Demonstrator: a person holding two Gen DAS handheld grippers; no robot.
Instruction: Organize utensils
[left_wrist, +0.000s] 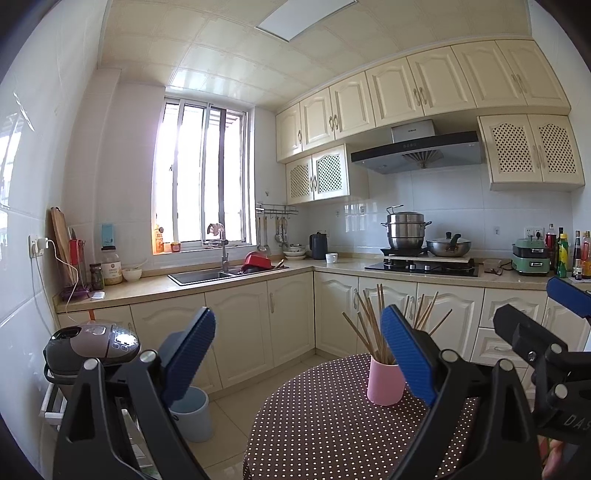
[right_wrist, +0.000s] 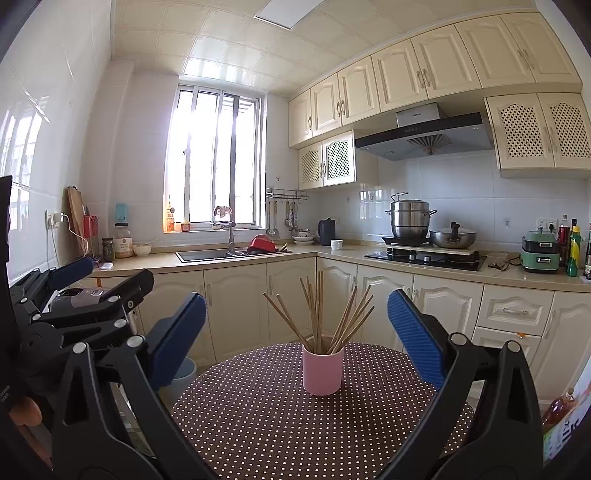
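Left gripper (left_wrist: 299, 354) spread wide, gripping nothing; right gripper (right_wrist: 295, 332) likewise agape and empty. Pink cup (right_wrist: 322, 369) of chopsticks (right_wrist: 317, 310) stands upright at twelve o'clock between the right's fingers, on the dotted table (right_wrist: 258, 424).

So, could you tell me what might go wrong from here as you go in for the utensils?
1. The chopsticks fan out loosely and lean in different directions in the pink cup, so closing on one could catch its neighbours.
2. The cup is tall, narrow and stands free on the dotted tablecloth; a sideways pull might tip it.
3. The left hand-held gripper and right hand-held gripper are both open and close together, so they could bump.
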